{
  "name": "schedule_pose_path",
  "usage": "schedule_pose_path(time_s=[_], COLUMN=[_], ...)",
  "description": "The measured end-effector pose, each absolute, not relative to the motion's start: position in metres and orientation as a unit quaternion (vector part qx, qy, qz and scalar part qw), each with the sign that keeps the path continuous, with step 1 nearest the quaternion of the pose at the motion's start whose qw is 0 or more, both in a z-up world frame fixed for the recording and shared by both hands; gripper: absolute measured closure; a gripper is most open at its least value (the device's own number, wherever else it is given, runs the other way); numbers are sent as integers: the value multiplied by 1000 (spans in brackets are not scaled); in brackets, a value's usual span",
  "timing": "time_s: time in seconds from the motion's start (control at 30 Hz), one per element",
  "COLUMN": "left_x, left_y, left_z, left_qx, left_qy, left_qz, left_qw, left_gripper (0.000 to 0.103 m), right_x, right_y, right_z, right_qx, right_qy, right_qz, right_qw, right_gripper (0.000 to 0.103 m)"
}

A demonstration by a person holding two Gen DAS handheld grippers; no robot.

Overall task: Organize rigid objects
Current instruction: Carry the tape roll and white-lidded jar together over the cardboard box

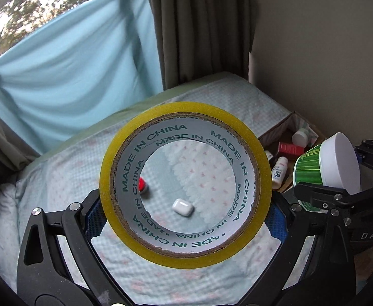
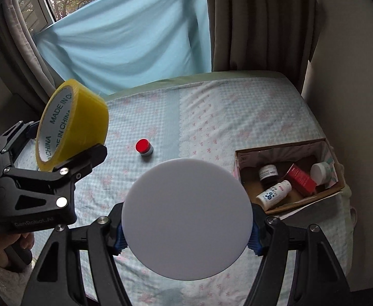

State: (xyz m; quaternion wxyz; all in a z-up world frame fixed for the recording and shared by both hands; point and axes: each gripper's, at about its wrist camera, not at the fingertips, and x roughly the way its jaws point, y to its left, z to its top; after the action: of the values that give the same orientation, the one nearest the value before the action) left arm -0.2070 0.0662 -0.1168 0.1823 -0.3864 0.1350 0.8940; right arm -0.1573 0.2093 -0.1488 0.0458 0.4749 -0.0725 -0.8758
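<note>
My left gripper [image 1: 186, 219] is shut on a yellow tape roll [image 1: 125, 216], held in the air above the bed; the roll also shows in the right wrist view [image 2: 84, 125]. My right gripper [image 2: 186, 227] is shut on a green tub with a white lid [image 2: 186, 219], also held above the bed; the tub shows in the left wrist view [image 1: 326, 165]. A small red-capped jar [image 2: 144, 147] and a white earbud case [image 1: 183, 206] lie on the bedsheet. A cardboard box [image 2: 303, 204] sits at the bed's right edge.
The box holds a white bottle [image 2: 273, 193], a dark jar [image 2: 268, 173], a red carton [image 2: 302, 179] and a white jar [image 2: 320, 172]. A blue cloth [image 2: 125, 40] hangs over the window behind the bed. Curtains [image 2: 257, 23] and a wall are at the right.
</note>
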Motion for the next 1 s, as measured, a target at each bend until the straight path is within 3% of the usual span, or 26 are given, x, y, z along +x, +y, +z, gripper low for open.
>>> schedule_pose_path(time_s=[0.47,1.0], left_x=[-211,-270], left_y=[219,328], left_z=[-163,-295], left_qx=[-463,-588], left_qy=[39,91], left_qz=[875,793], left_qw=[138,132], left_gripper=[5,5], right_x=[-196,-297], right_y=[403,505], right_z=[-160,-266], right_qx=[513,606], right_qy=[-58,-98], right_qz=[-855,-786], right_qw=[49,74], right_gripper=[37,36])
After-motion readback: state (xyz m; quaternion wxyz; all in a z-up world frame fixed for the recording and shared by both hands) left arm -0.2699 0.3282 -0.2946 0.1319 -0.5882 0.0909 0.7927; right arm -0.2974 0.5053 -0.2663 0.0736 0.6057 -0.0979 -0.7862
